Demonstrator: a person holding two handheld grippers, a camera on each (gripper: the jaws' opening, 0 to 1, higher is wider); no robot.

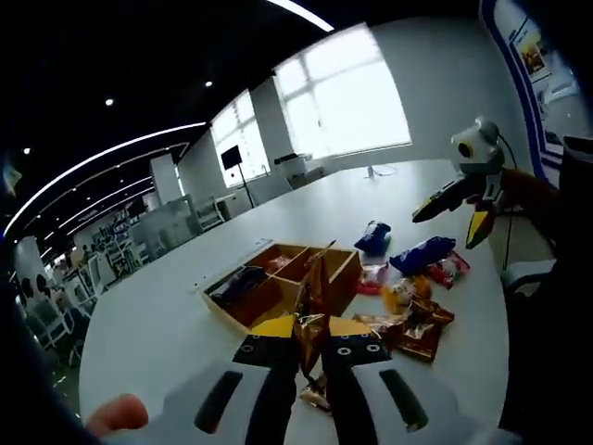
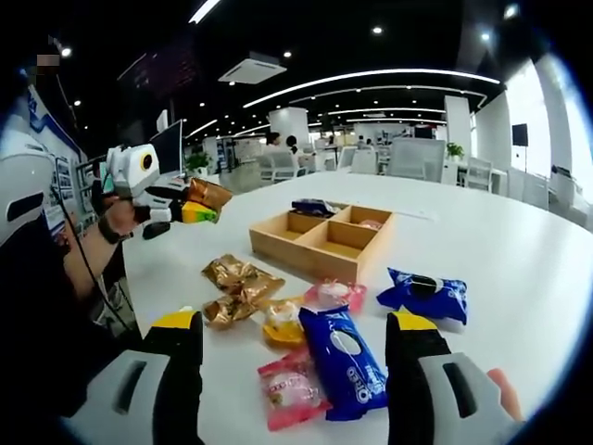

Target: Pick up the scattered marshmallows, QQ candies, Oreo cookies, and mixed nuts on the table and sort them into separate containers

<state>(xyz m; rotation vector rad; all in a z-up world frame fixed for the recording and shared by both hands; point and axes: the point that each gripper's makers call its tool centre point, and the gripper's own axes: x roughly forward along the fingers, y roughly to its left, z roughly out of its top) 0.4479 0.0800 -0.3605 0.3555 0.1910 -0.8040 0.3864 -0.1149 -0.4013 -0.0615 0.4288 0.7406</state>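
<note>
Left gripper view: the left claw (image 1: pixel 310 350) is clamped on a gold-brown nut packet (image 1: pixel 309 329), held up above the white counter (image 1: pixel 185 306). Beyond it sits the wooden tray (image 1: pixel 345 276) with four compartments; a dark packet (image 1: pixel 239 284) lies in the near-left one and something reddish in a far one. Right of the tray, loose packets remain: blue Oreo packs (image 1: pixel 422 254), pink candies (image 1: pixel 448 269), brown nut packets (image 1: pixel 419 336). The right claw (image 1: pixel 459 215) hovers at the upper right, its jaws apart.

Right gripper view: the right claw (image 2: pixel 295 341) stands wide apart, holding nothing, over an Oreo pack (image 2: pixel 345 362) and a pink candy (image 2: pixel 290 388). More nut packets (image 2: pixel 239 286), a yellow sweet (image 2: pixel 282 327) and a second Oreo pack (image 2: pixel 426 295) lie before the tray (image 2: pixel 278 243).

Judged from this, sorting has barely begun: few packets are binned, most are left.
</note>
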